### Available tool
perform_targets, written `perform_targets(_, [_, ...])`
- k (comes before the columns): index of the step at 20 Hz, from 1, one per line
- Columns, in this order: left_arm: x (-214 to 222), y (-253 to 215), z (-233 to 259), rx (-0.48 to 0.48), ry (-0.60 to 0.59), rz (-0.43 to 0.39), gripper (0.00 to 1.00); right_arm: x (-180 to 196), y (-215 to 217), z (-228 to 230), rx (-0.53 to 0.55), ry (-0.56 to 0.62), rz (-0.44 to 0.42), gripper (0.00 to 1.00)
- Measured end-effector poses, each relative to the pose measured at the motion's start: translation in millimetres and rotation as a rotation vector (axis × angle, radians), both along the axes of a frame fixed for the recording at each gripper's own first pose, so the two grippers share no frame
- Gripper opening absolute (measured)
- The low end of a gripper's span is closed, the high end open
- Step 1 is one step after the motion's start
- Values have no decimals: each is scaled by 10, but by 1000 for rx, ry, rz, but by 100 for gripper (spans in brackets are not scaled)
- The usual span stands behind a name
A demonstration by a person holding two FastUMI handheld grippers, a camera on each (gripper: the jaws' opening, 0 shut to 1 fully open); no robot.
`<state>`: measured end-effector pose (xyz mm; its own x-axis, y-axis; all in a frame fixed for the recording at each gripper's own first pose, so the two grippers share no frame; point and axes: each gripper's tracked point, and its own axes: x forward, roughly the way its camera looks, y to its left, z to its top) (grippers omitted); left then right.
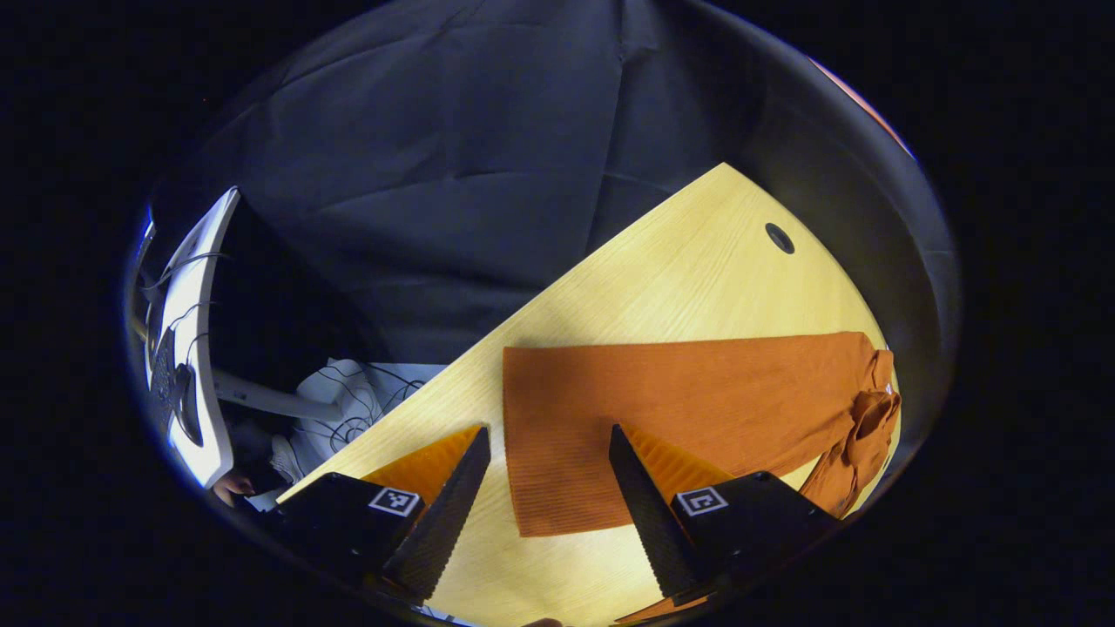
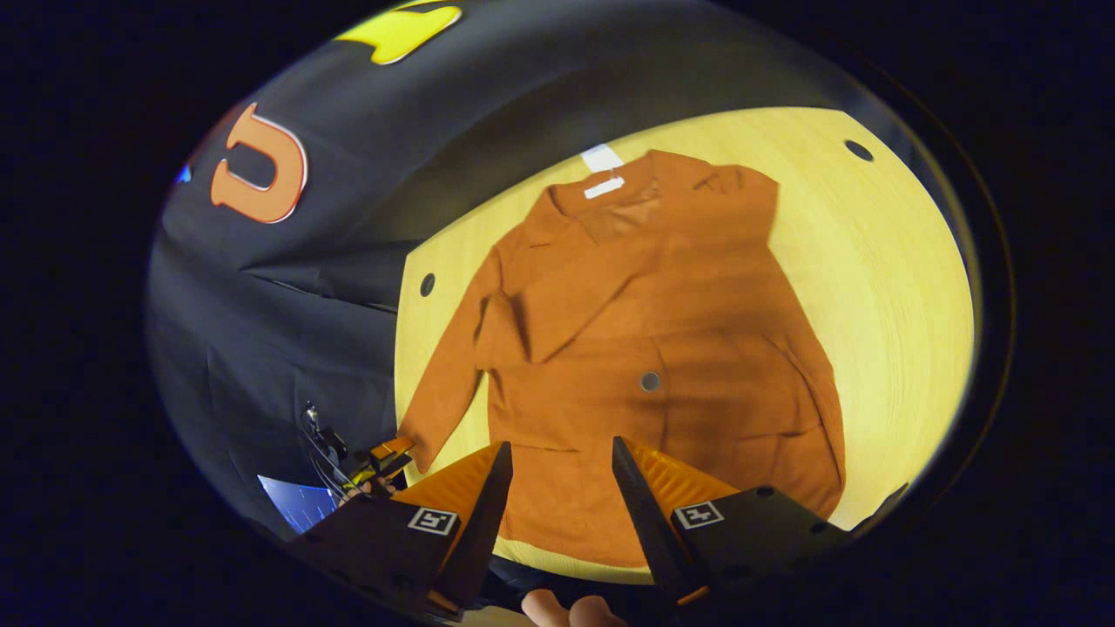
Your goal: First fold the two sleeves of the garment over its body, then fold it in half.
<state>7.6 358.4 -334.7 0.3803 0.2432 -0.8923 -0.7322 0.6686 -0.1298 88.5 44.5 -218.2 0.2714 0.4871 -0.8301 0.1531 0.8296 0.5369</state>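
Both fingers of the left gripper (image 1: pixel 547 453) stand apart in the left gripper view, released and holding nothing, poised over the hem end of an orange ribbed jacket (image 1: pixel 679 409). That jacket lies flat on the pale wooden table (image 1: pixel 679 270), its straight hem edge falling just between the fingertips and its body running away to the right, where a bunched fold of cloth gathers near the table's edge. A small dark round hole (image 1: pixel 780 238) sits in the tabletop beyond the garment.

From the right gripper view, the right gripper (image 2: pixel 562 457) is likewise spread wide and empty, hovering above the jacket's (image 2: pixel 645 348) lower hem. The garment is spread face up, collar at the far end with a white tag (image 2: pixel 603 185) there, and one button (image 2: pixel 650 380) at mid-body. One sleeve (image 2: pixel 444 383) stretches out along the left side toward the table (image 2: pixel 880 261) edge, not folded over the body; the other side lies tucked against the body.
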Motion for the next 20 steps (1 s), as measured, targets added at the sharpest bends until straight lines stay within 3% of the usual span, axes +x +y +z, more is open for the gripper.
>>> perform_targets(3, [-42,53,-16,-18,130,-42,82,-140,-261,-42,11,17,-54,75])
perform_targets(4, [-23,48,-39,-27,137,-55,71,-163,-365,-56,8,16,-70,75])
perform_targets(9, [63,33,-17,-91,154,-47,45,-364,-689,-36,60,42,-152,75])
perform_targets(11, [150,-24,25,-128,139,-34,12,-472,-867,-136,27,60,-156,75])
perform_targets(14, [144,-9,12,-158,134,-51,5,-642,-1094,-250,-13,91,-162,75])
perform_targets(20, [337,-33,325,-125,103,-108,3,-976,-1658,-519,-88,141,-199,77])
